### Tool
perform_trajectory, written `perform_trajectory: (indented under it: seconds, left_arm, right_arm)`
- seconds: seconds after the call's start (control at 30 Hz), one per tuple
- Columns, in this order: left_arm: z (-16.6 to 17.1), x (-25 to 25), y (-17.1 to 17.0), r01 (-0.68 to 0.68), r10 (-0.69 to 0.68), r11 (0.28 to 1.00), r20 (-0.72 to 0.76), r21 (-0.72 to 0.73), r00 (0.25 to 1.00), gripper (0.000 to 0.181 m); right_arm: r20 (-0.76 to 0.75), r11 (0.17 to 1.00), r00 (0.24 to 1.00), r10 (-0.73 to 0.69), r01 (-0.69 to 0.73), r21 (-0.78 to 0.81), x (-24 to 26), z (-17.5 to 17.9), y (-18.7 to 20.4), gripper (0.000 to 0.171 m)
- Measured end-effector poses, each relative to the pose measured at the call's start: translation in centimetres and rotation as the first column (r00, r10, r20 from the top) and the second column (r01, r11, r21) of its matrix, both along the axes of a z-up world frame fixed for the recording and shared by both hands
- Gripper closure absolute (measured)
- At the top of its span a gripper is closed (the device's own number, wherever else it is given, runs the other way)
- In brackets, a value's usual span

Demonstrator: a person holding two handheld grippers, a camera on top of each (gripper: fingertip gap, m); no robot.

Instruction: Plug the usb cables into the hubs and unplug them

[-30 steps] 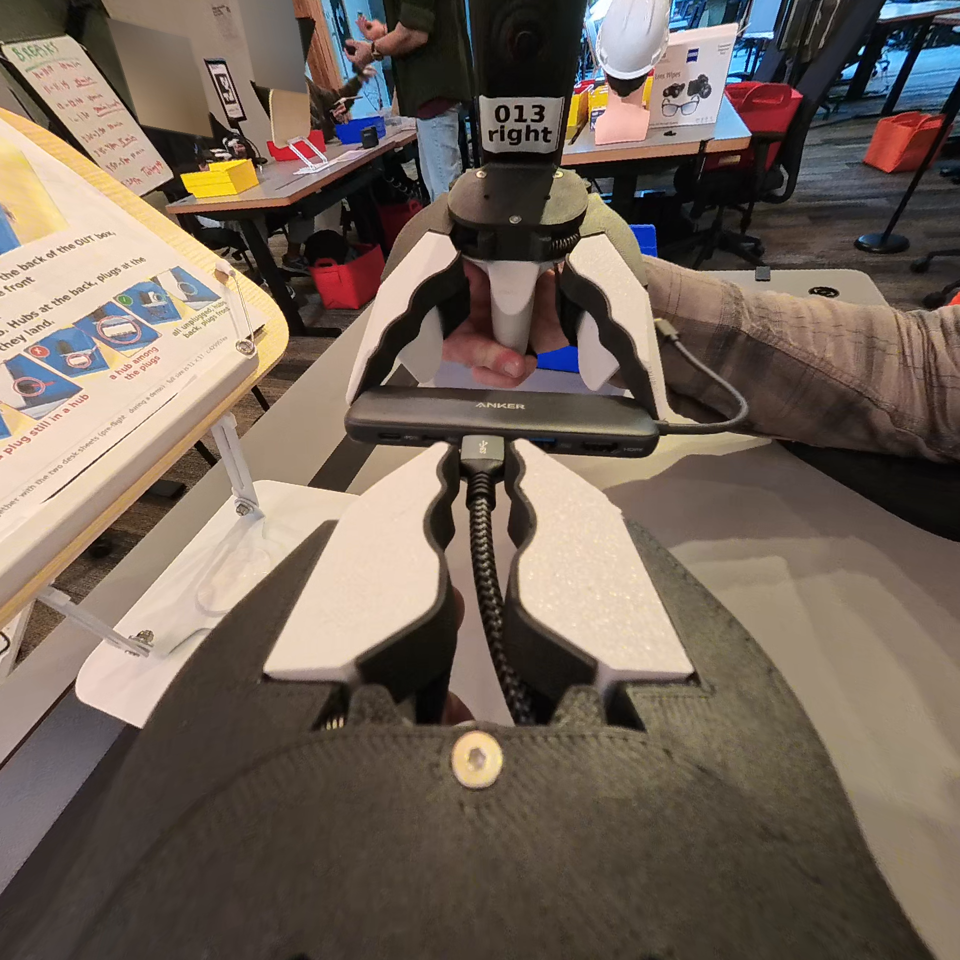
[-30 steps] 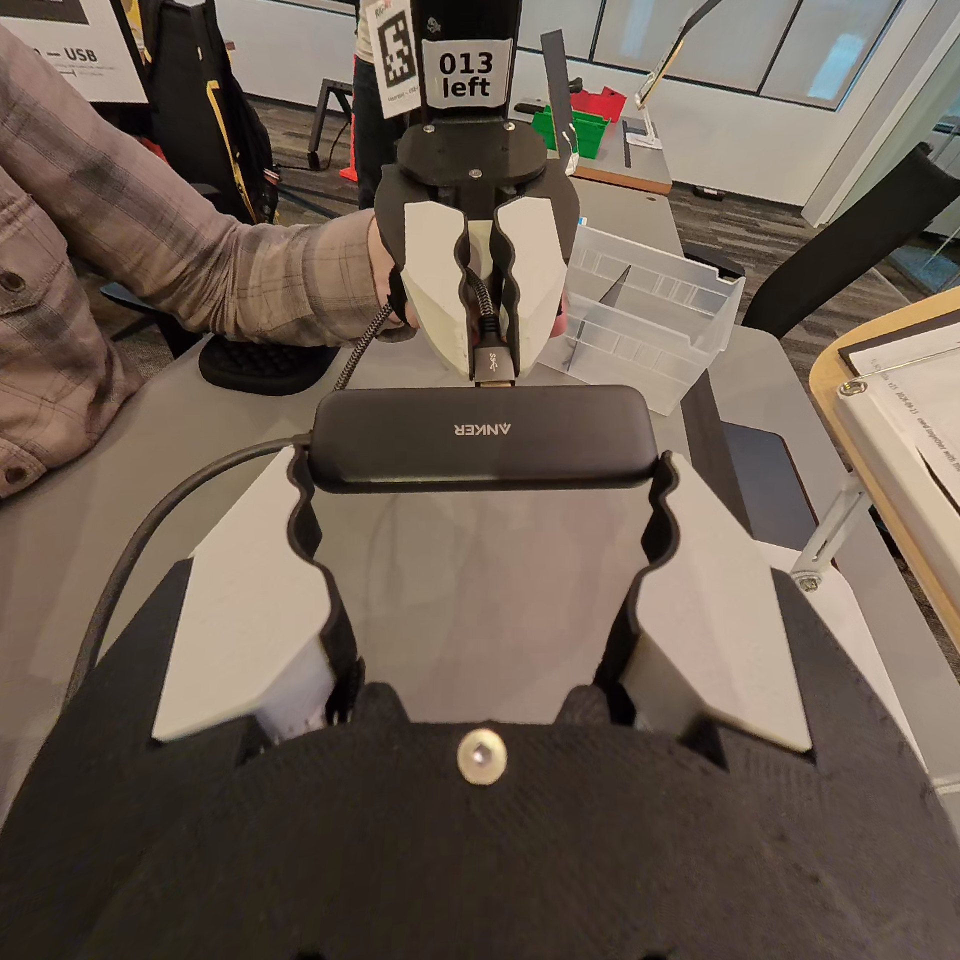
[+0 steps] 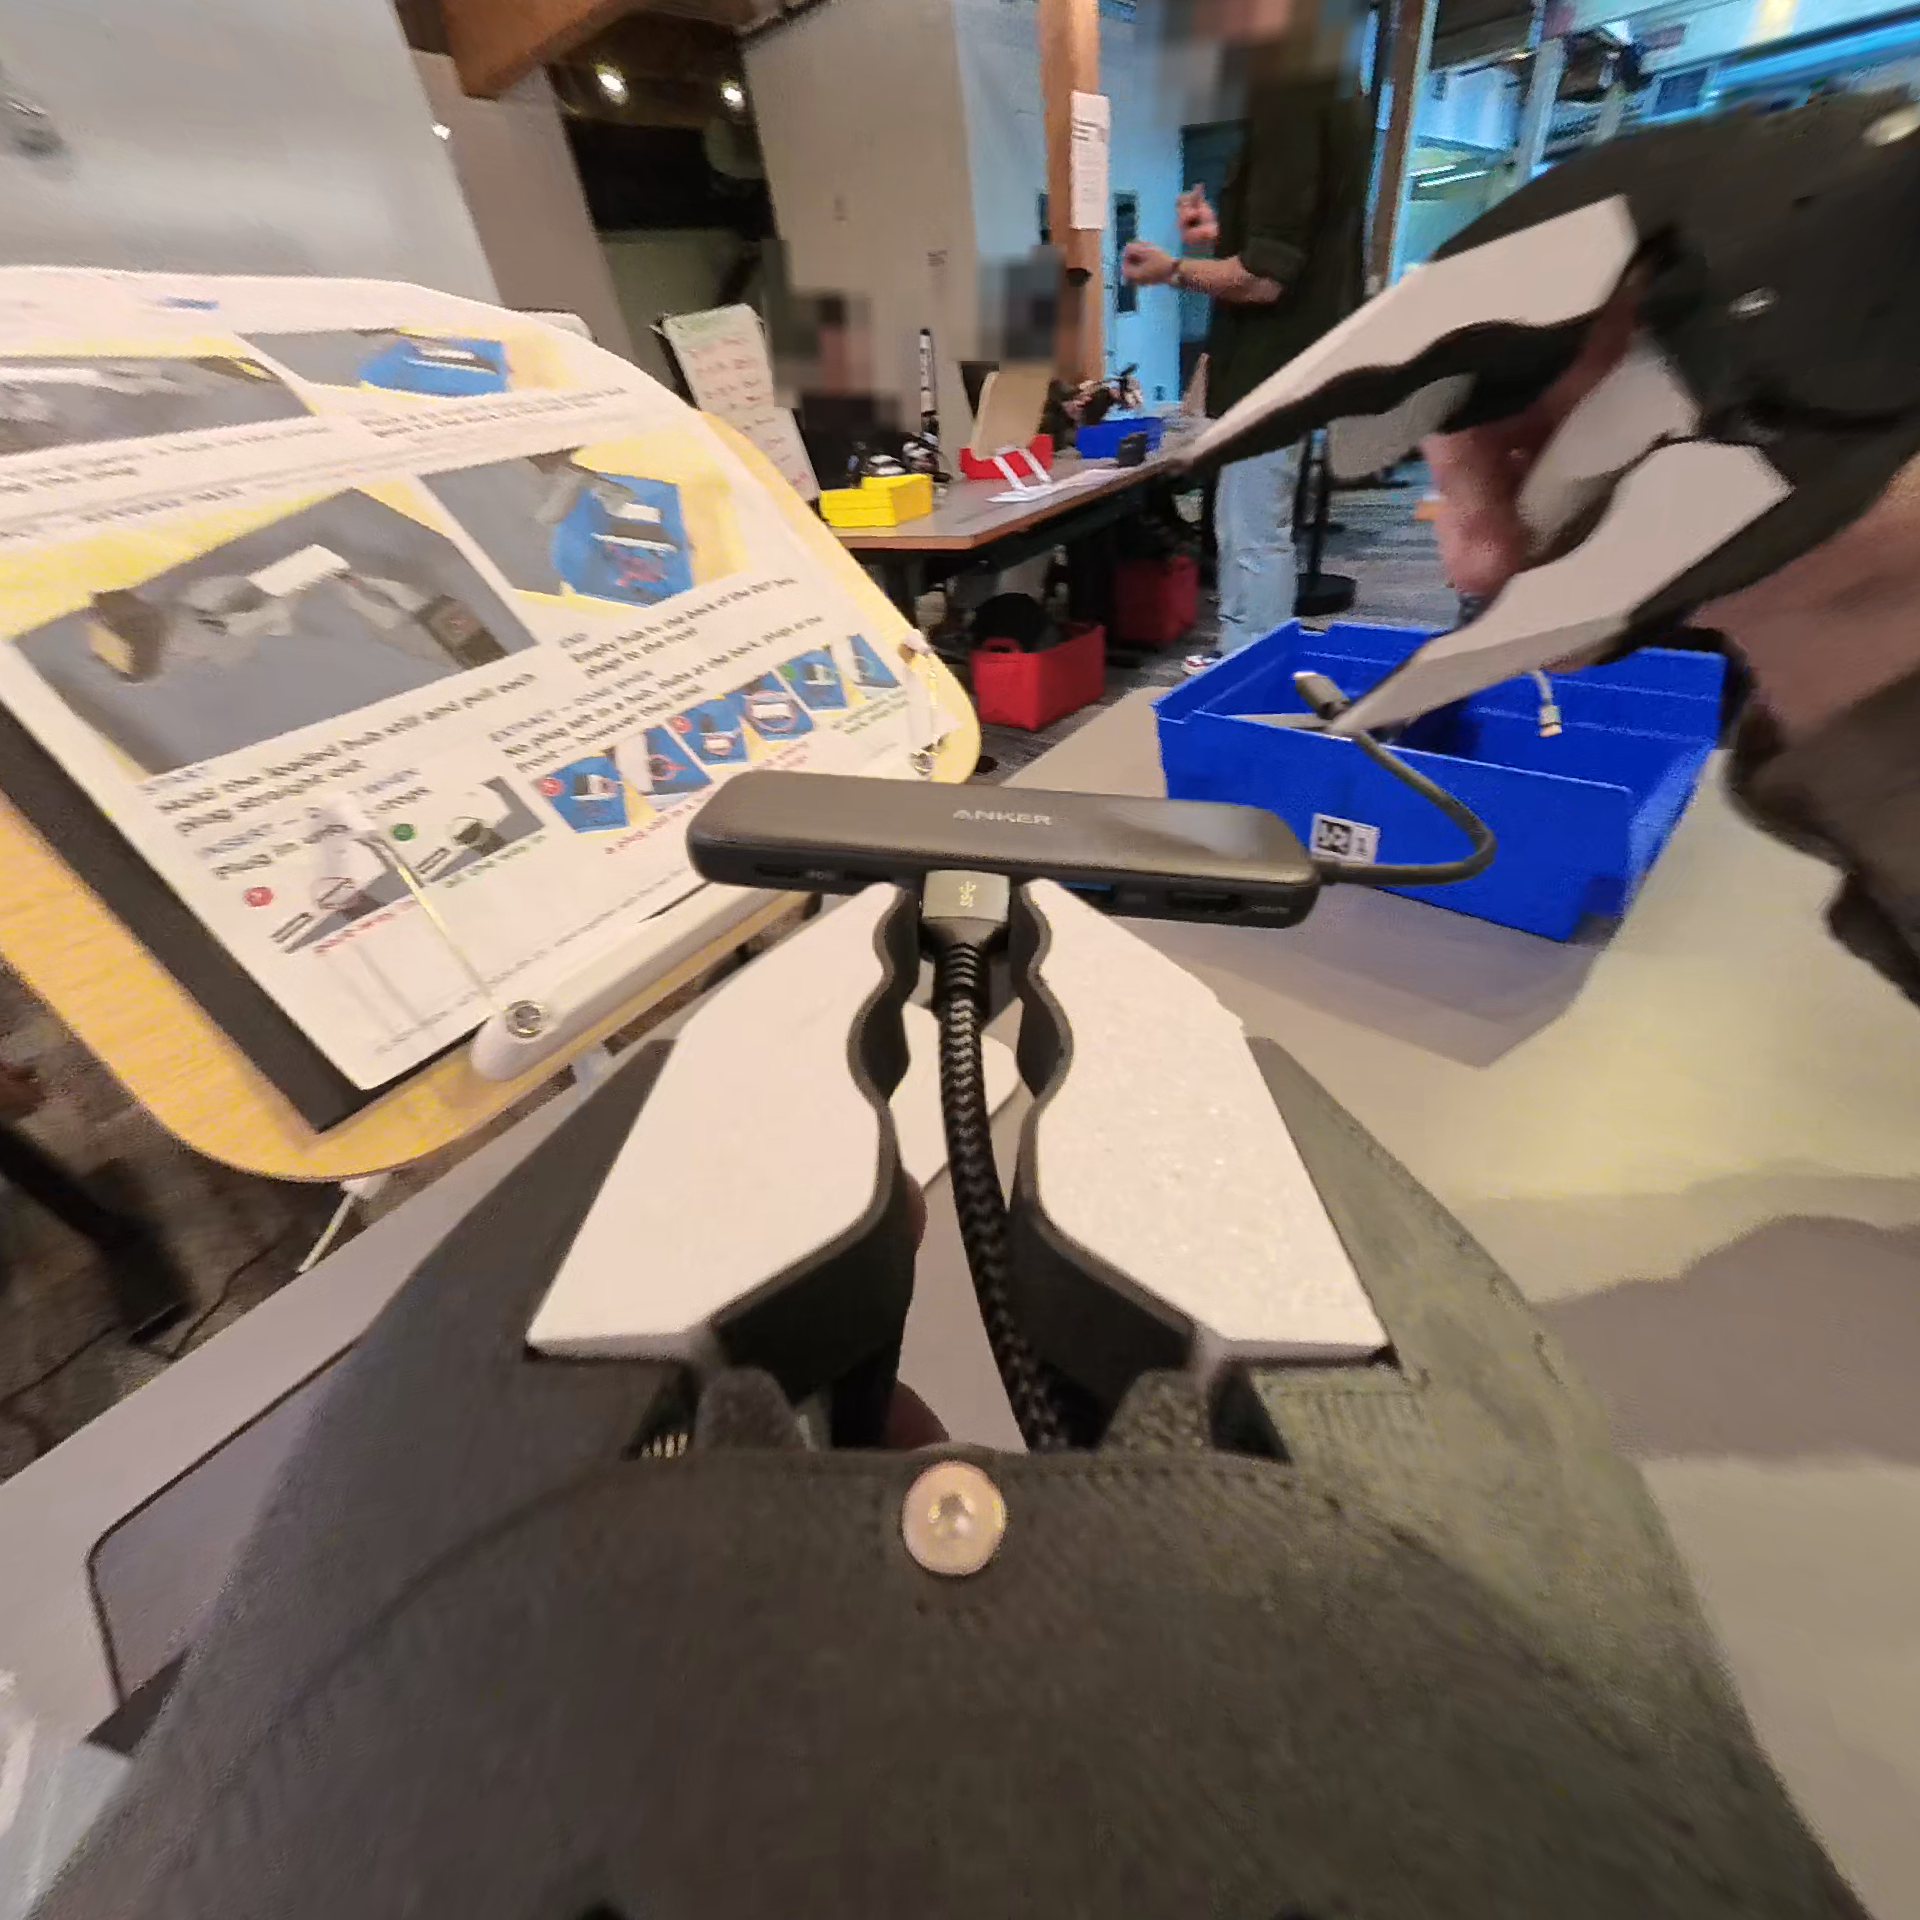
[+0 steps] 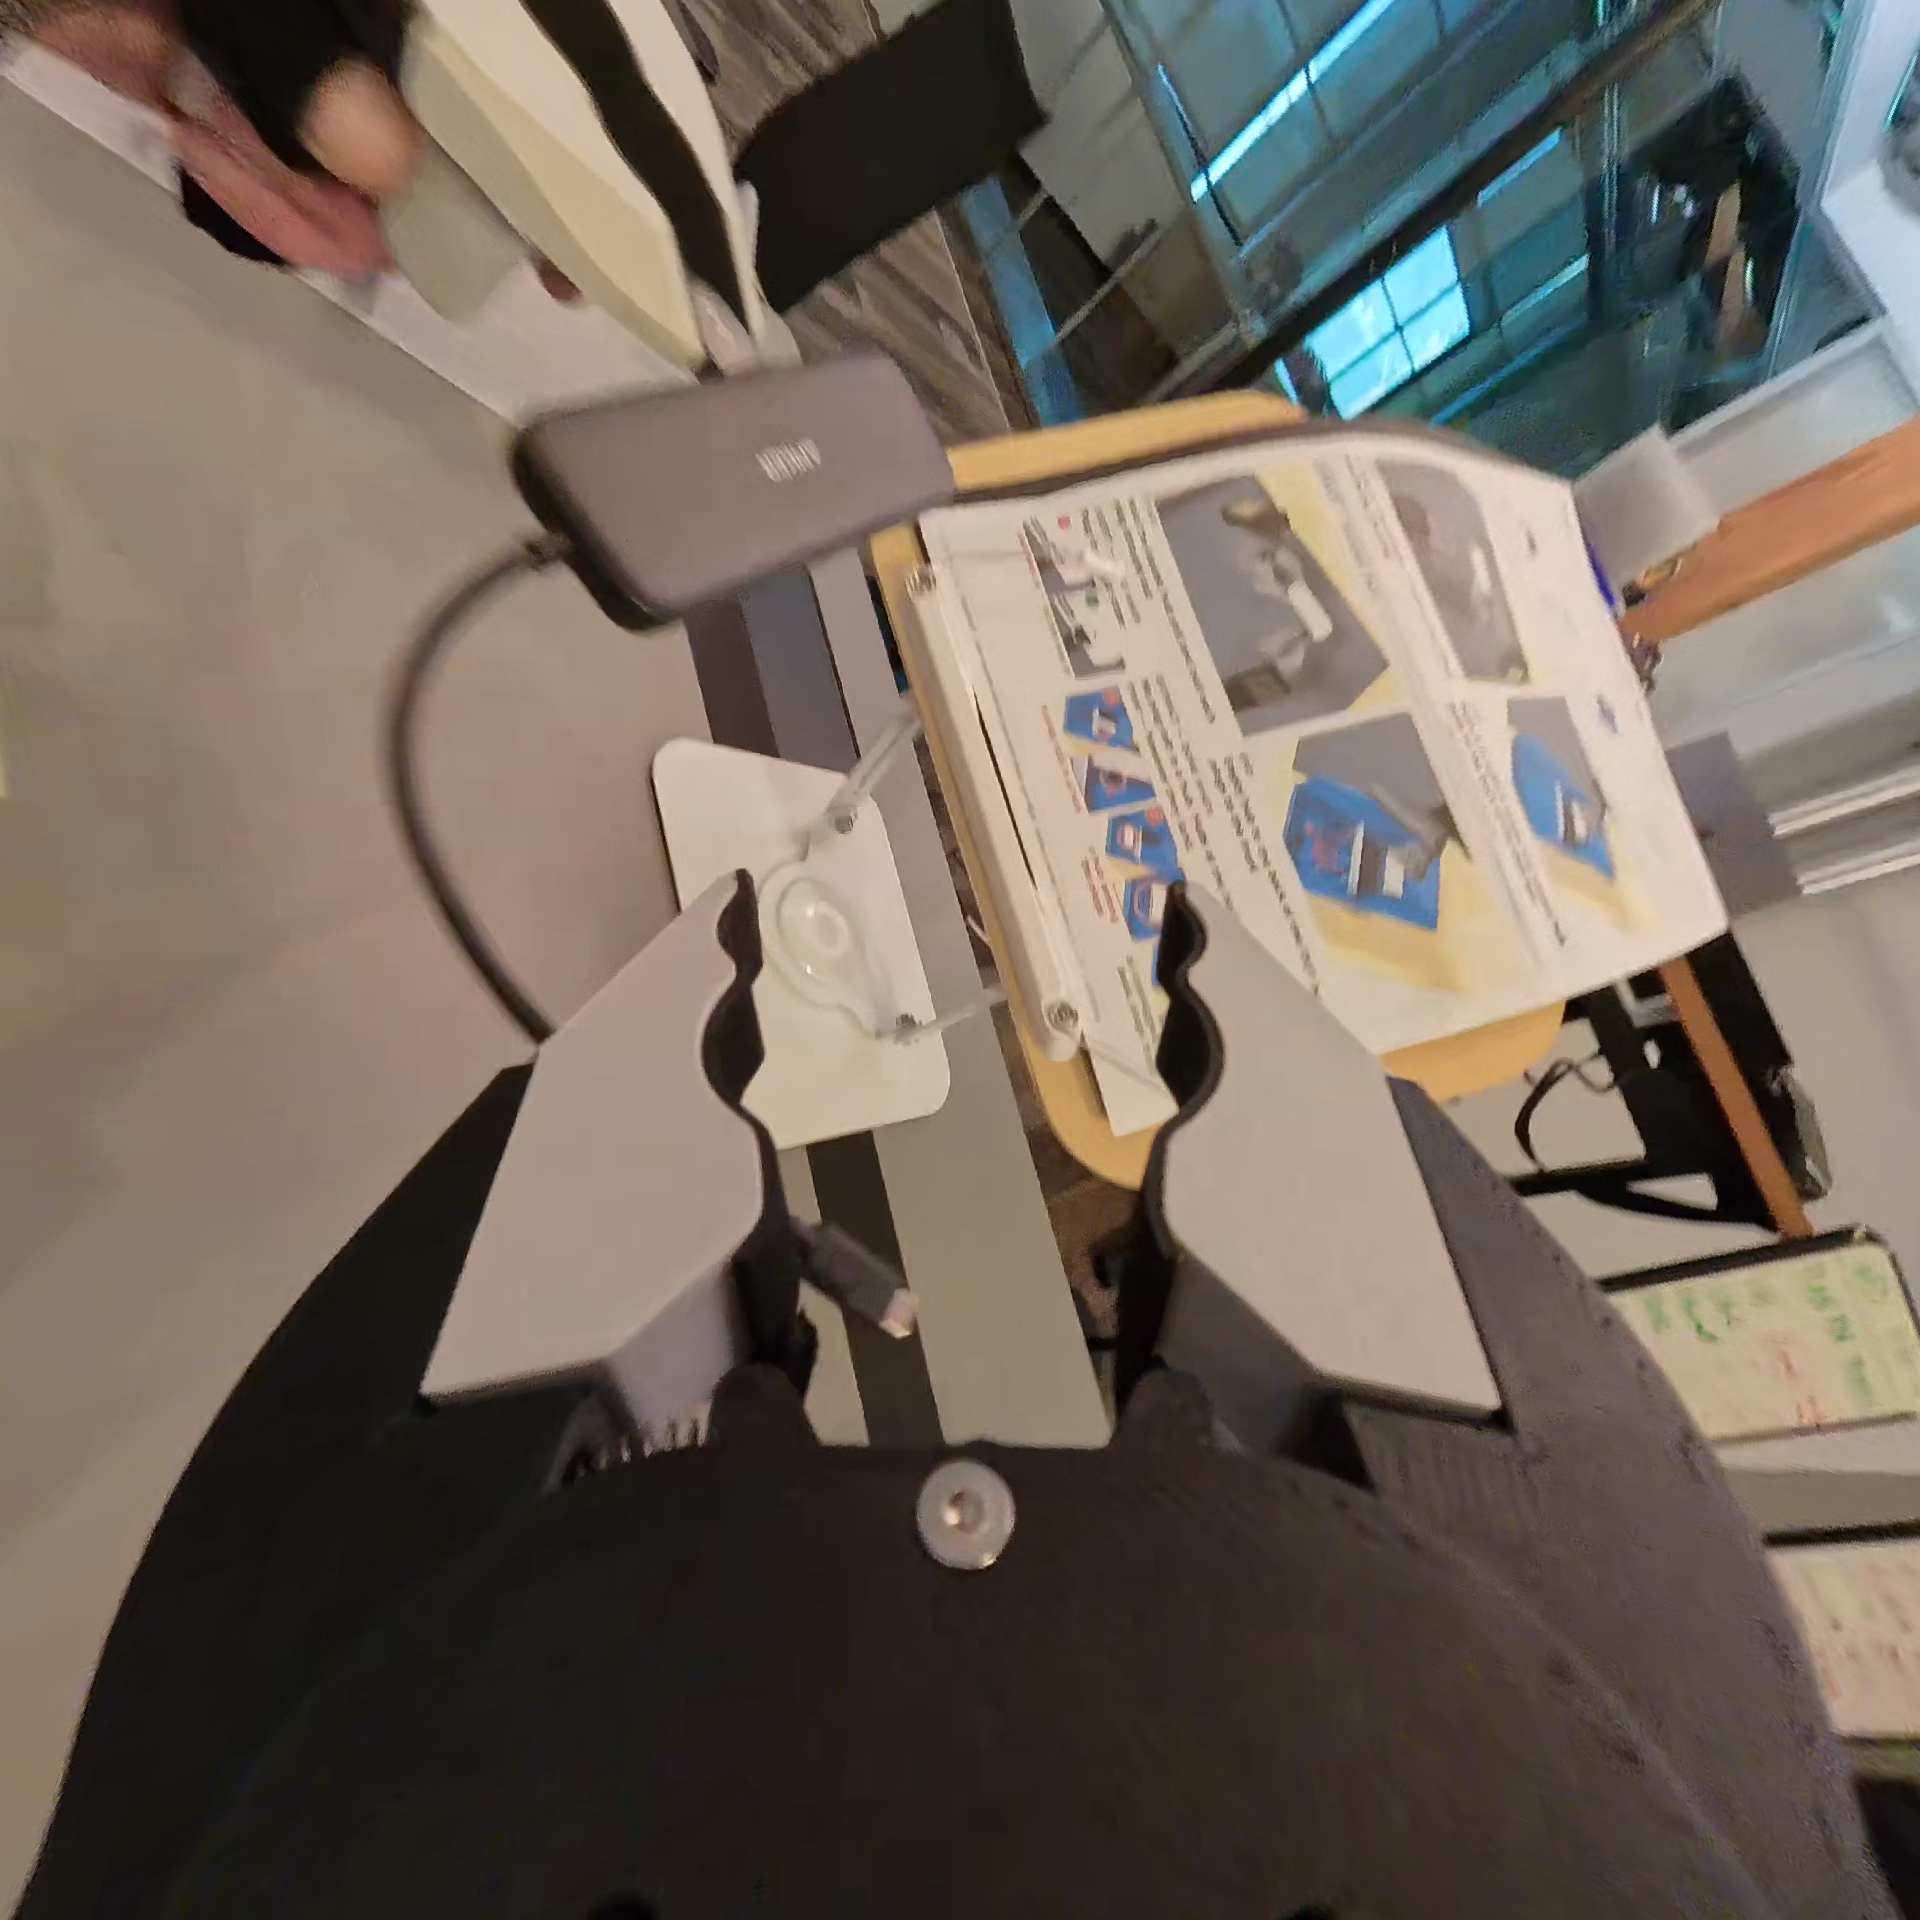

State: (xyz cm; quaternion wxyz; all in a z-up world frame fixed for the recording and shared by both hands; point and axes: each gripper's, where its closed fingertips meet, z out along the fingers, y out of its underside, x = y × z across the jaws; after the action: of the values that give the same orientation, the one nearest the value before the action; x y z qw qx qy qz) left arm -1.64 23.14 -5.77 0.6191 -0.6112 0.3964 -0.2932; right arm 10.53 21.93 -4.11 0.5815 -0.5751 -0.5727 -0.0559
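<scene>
1. The left gripper is still clamped on the braided USB cable, its two fingers pressed together around the plug just behind the hub.
2. The plug remains seated in a front port of the dark grey hub, as it was a second ago.
3. The hub now hangs from that plug alone, raised above the grey counter and sitting crosswise at the left gripper's tips.
4. The right gripper has let go of the hub: a second ago its fingers gripped the hub's two ends, and now they stand wide apart with nothing between them.
5. The right gripper has also swung away and tilted; in the left wrist view it shows at the upper right, above the blue bin, well clear of the hub.
6. The hub's own thin lead curls off its right end, and in the right wrist view it loops down toward the counter, ending in a small plug seen between the right gripper's fingers but not held by them.
7. The instruction sheet on its tilted wooden board stands just left of the hub; it fills more of the left wrist view than before.
</scene>
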Motion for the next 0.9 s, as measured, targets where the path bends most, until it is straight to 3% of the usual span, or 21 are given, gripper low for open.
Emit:
perform_trajectory:
  seconds: [0.13,0.23,0.3,0.4,0.5,0.73,0.9]
  left_arm:
    - [0.6,-0.8,1.0,-0.097,0.096,0.995,0.028,0.035,0.995,0.165]
    - [0.6,-0.7,1.1,-0.125,0.124,0.992,0.04,0.025,0.991,0.164]
    - [0.5,-0.4,1.2,-0.142,0.141,0.99,0.045,0.014,0.989,0.165]
    - [0.1,0.4,0.8,-0.127,0.127,0.992,0.049,-0.014,0.991,0.165]
    - [0.0,0.9,0.7,-0.116,0.119,0.992,0.074,-0.048,0.99,0.165]
    - [-0.1,1.4,0.7,-0.092,0.104,0.991,0.125,-0.101,0.987,0.162]
    - [1.5,1.2,0.1,-0.055,0.067,0.996,0.179,-0.071,0.982,0.132]
  right_arm:
    - [0.058,0.994,0.993,0.107,-0.107,-0.001,-4.3,-0.4,-2.6,0.093]
    - [0.152,0.994,0.988,0.042,-0.057,0.096,-6.8,-1.4,-1.7,0.094]
    - [0.224,0.97,0.972,-0.064,0.008,0.242,-7.7,-1.8,-0.2,0.097]
    - [0.325,0.904,0.924,-0.201,0.047,0.425,-8.0,-2.4,1.4,0.115]
    - [0.299,0.857,0.925,-0.235,0.052,0.512,-8.3,-2.0,1.8,0.156]
    - [0.241,0.889,0.95,-0.199,0.071,0.453,-7.9,-2.2,2.1,0.162]
    - [0.198,0.919,0.961,-0.191,0.104,0.381,-6.8,-2.4,2.7,0.162]
